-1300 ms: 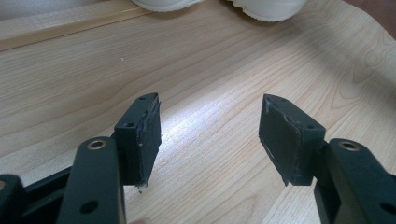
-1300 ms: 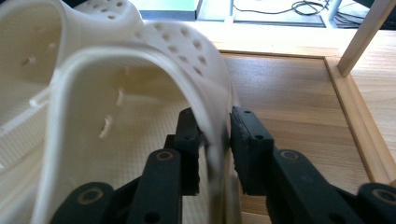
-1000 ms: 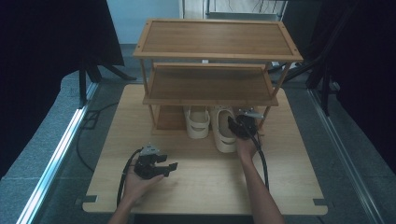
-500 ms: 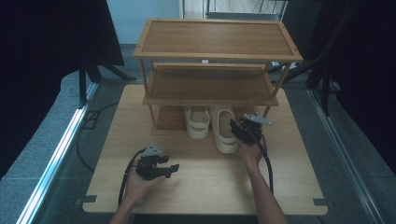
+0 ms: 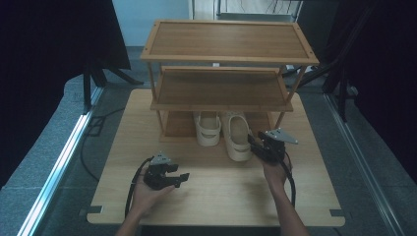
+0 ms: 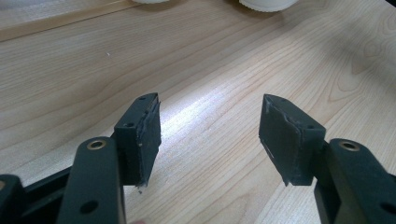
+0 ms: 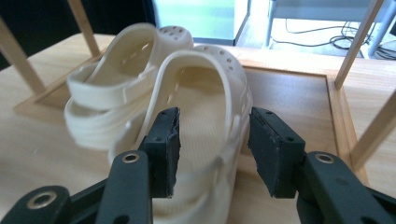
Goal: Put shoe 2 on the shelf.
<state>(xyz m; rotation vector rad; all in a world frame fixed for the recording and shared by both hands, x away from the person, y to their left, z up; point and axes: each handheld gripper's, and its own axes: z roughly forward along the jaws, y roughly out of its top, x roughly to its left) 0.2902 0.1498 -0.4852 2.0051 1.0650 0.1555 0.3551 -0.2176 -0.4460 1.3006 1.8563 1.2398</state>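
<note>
Two cream clogs lie heel-out on the bottom board of a wooden shoe rack (image 5: 228, 42): the left clog (image 5: 208, 129) and the right clog (image 5: 238, 137). My right gripper (image 5: 253, 143) hovers at the right clog's heel side, and its jaws have just been opening. In the right gripper view the right gripper (image 7: 212, 114) stands open, with the right clog's (image 7: 205, 88) side wall showing between the pads, which do not press on it. The left clog (image 7: 116, 93) lies beside it. My left gripper (image 5: 181, 178) rests low over the table, and the left gripper (image 6: 210, 100) is open with nothing between its jaws.
The rack's slim posts (image 7: 369, 135) stand close to the right of the clogs. The two upper shelves overhang the shoes. Bare wooden table (image 5: 216, 196) stretches between the two hands, and a cable (image 5: 135, 179) trails from the left gripper.
The right gripper has drawn back from the right clog toward the person and slightly right, with its jaws wider apart. The clog stays in place. The left gripper has not moved.
</note>
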